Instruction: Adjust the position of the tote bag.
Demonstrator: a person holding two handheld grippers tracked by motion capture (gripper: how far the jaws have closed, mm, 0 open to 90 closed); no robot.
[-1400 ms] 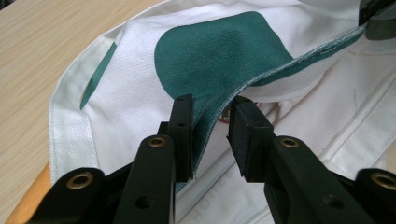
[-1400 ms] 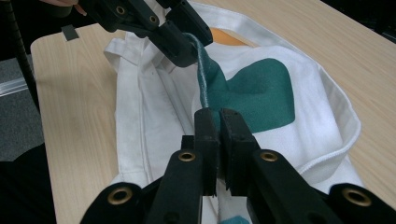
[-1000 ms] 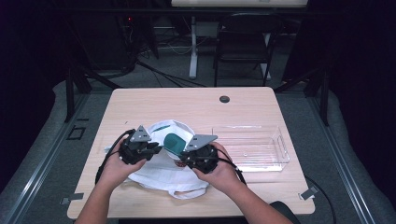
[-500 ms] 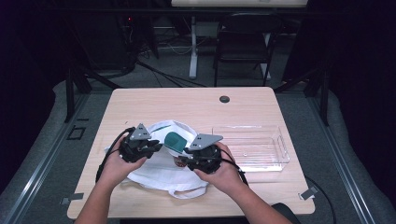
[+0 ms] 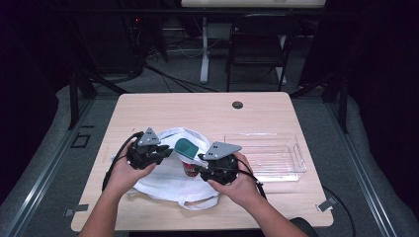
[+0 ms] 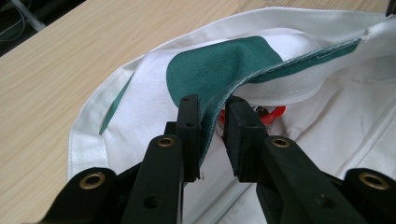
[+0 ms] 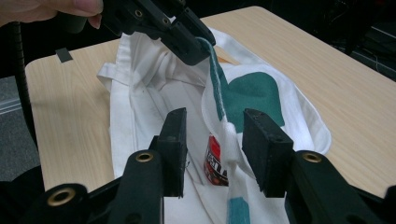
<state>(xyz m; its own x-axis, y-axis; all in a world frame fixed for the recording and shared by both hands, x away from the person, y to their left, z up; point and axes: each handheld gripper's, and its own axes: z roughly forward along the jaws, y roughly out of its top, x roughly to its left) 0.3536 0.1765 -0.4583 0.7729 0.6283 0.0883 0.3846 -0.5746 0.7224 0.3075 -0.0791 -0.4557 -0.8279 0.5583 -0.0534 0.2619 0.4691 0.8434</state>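
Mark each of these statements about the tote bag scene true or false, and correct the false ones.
1. The left tool grips the green-trimmed edge of the white tote bag. True.
2. A red can lies in the bag's mouth. True.
3. The clear plastic tray sits to the left of the bag in the high view. False: it sits to the bag's right.
4. The right tool is clamped shut on the can. False: its jaws have just been opening and stand apart, with the bag's edge between them and the can beyond.
5. The bag lies on a wooden table. True.
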